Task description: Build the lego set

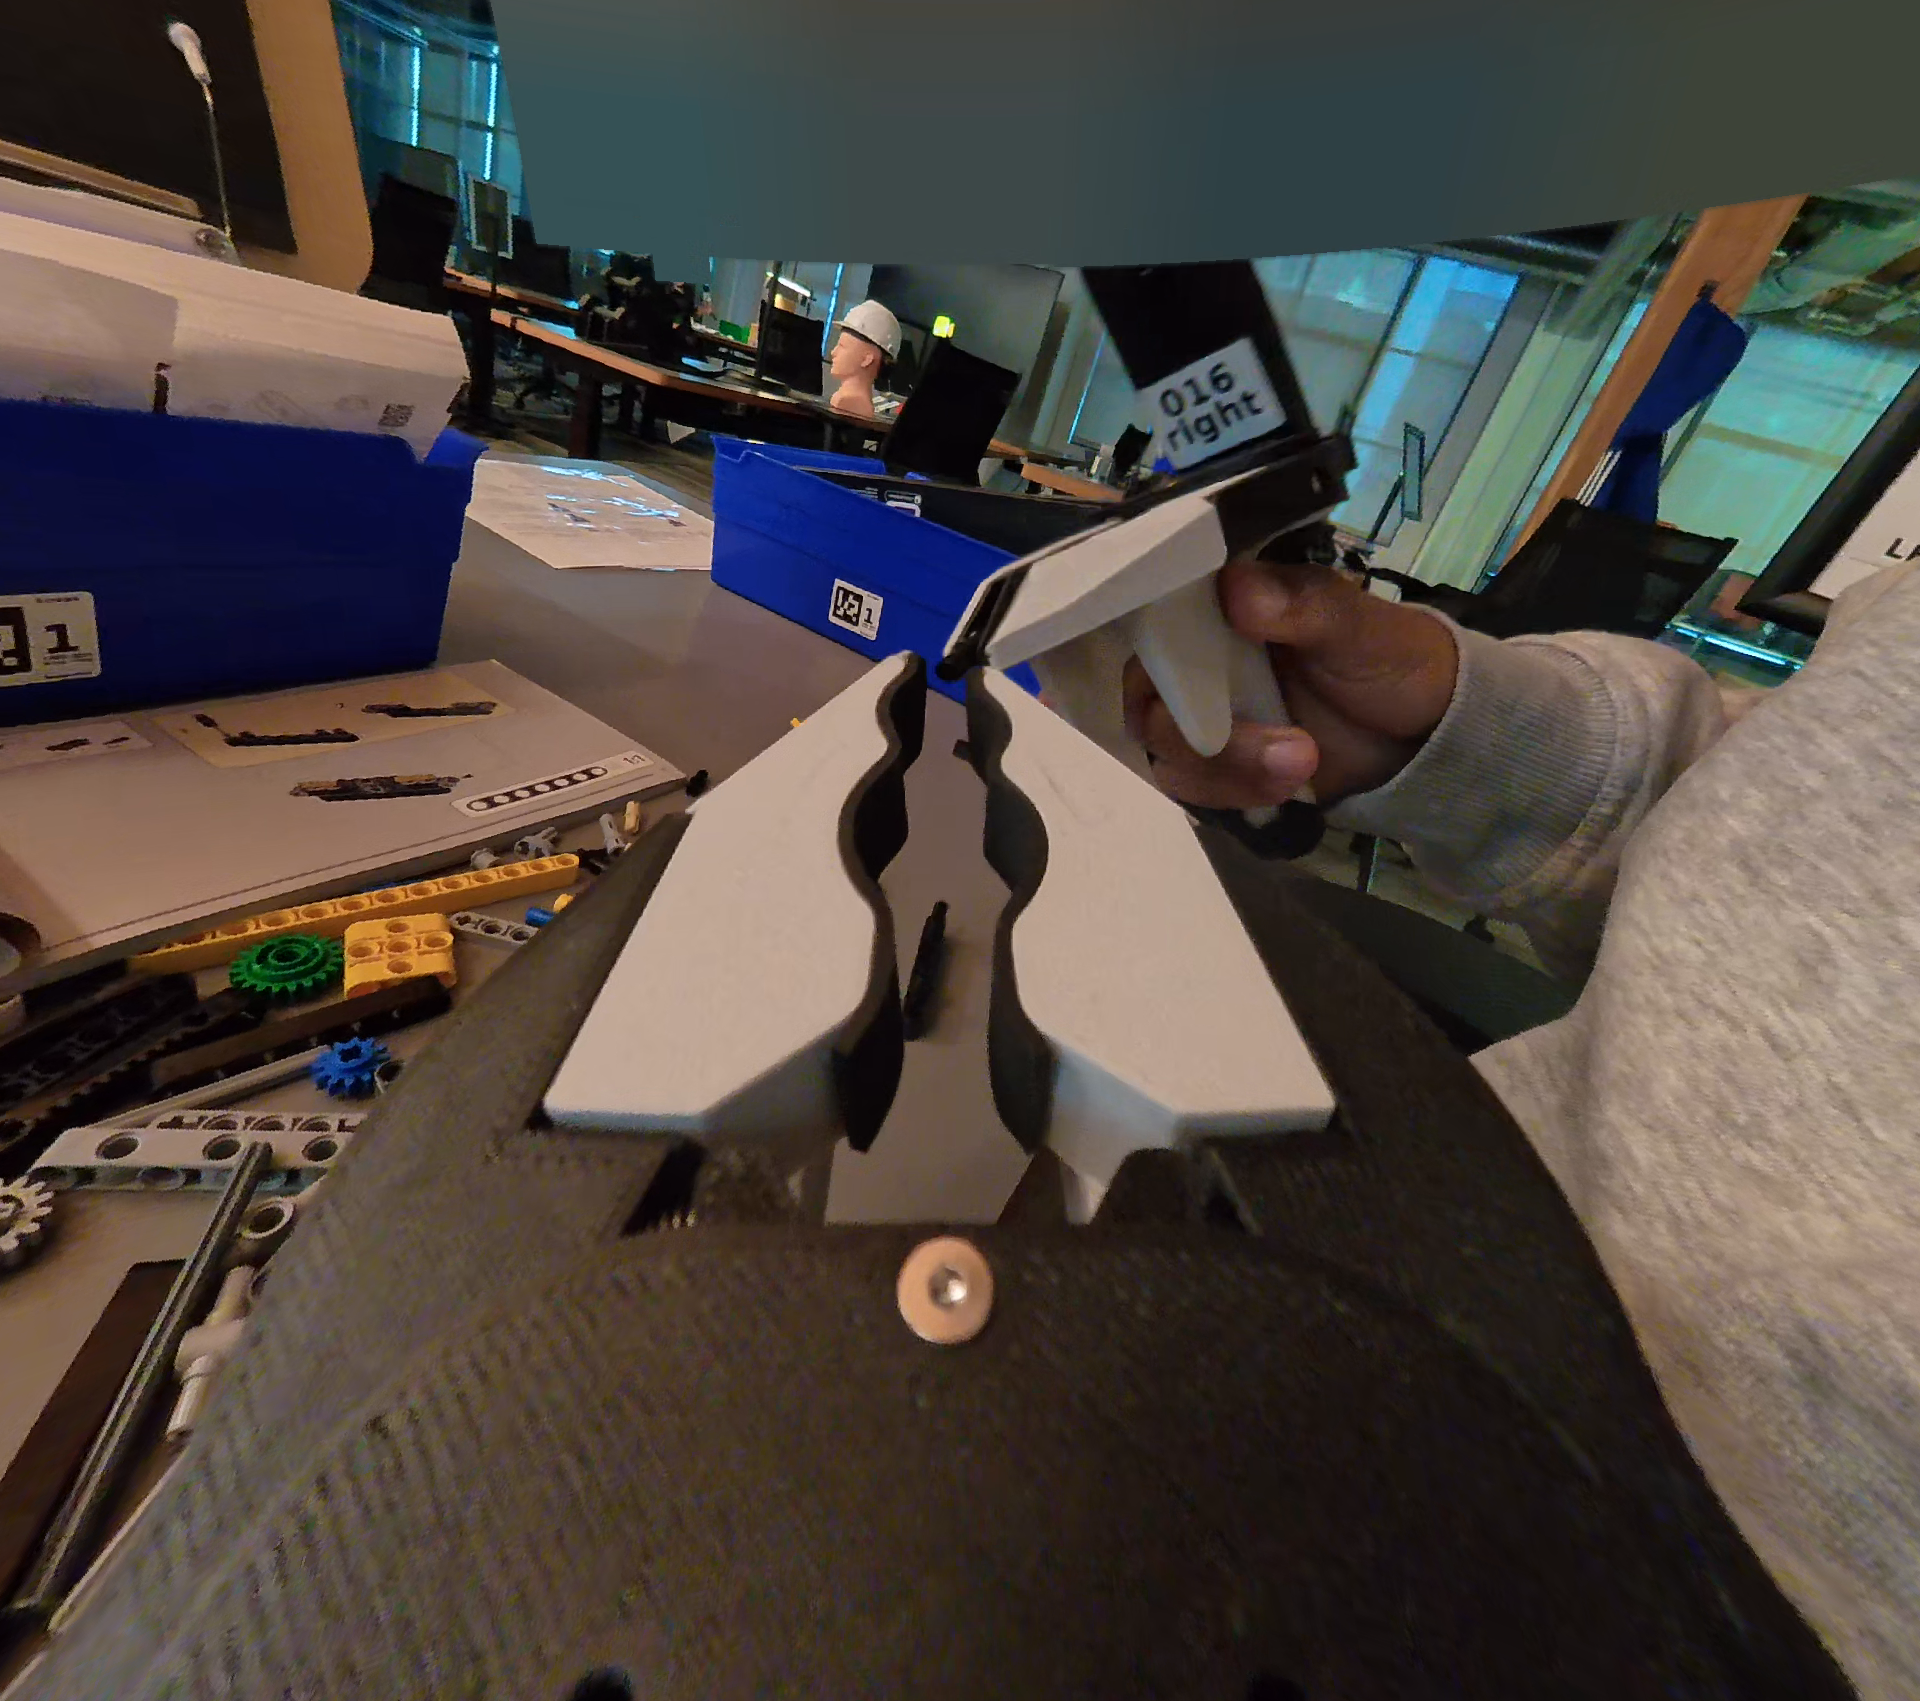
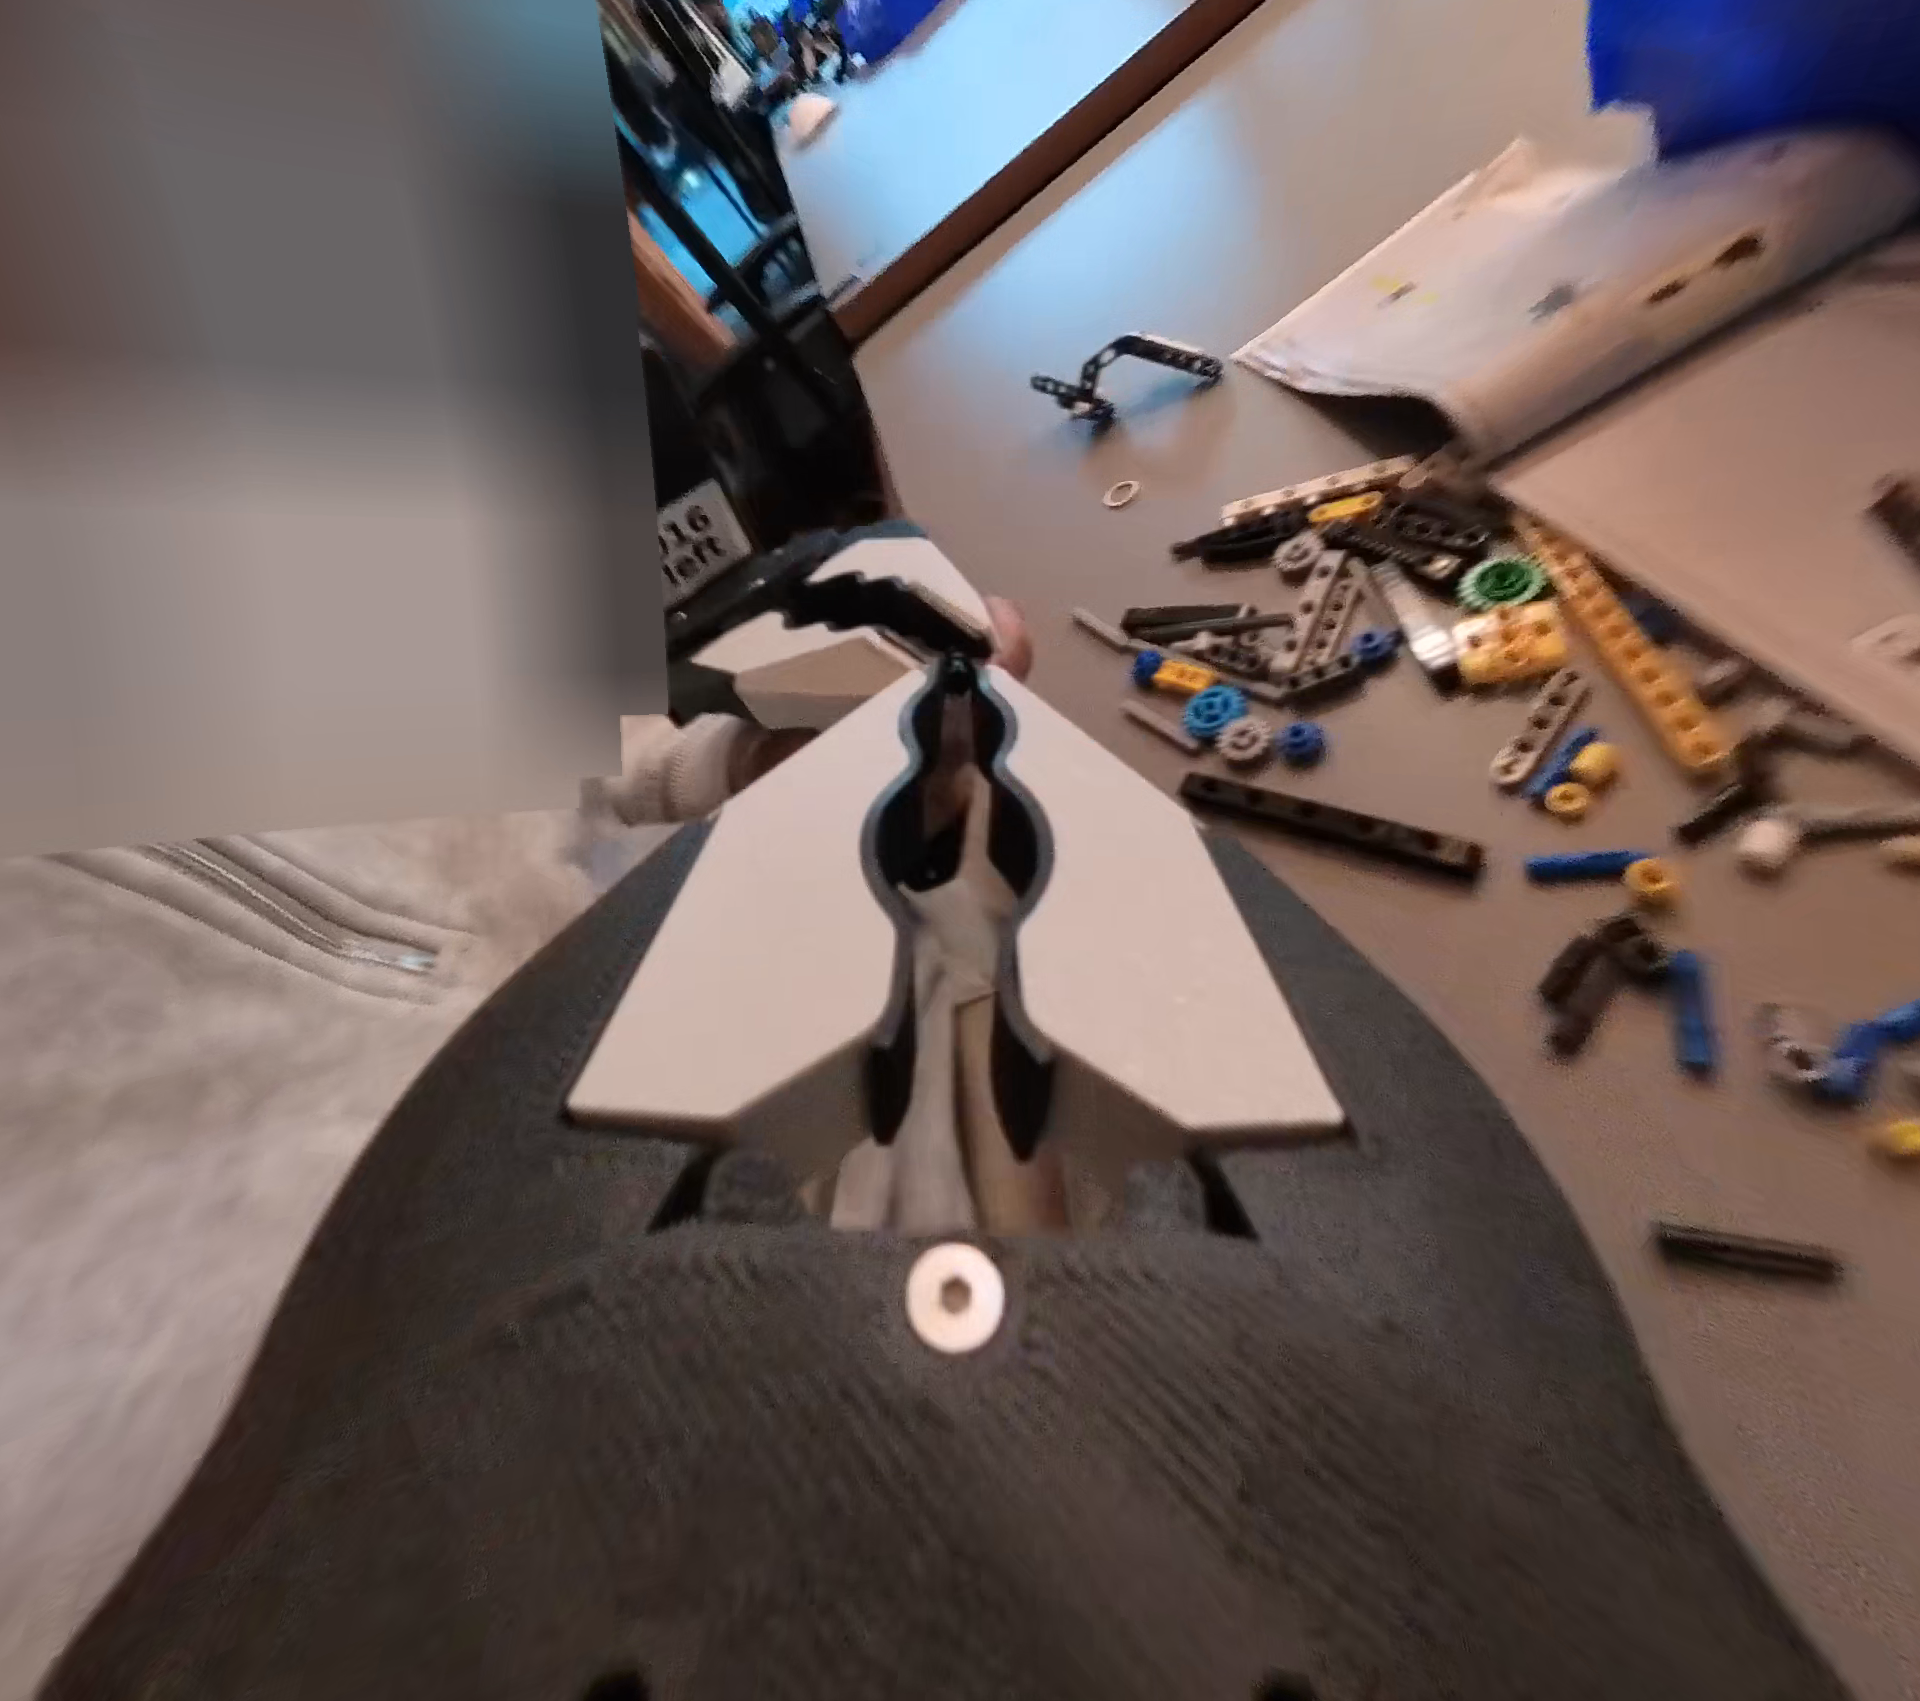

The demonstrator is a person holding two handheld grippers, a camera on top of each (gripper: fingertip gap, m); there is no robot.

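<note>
The left gripper [image 1: 943, 685] is held above the grey table [image 1: 644, 612], its grey fingers slightly apart; a small black pin [image 1: 925, 965] is seen in the gap, whether gripped cannot be told. The right gripper [image 2: 954, 683] is clamped at its tips on a small black peg [image 2: 953, 677], just beside the left fingertips. Loose yellow, black, blue and green Lego pieces [image 2: 1455, 643] are scattered on the table beside an open instruction booklet [image 1: 312, 778].
</note>
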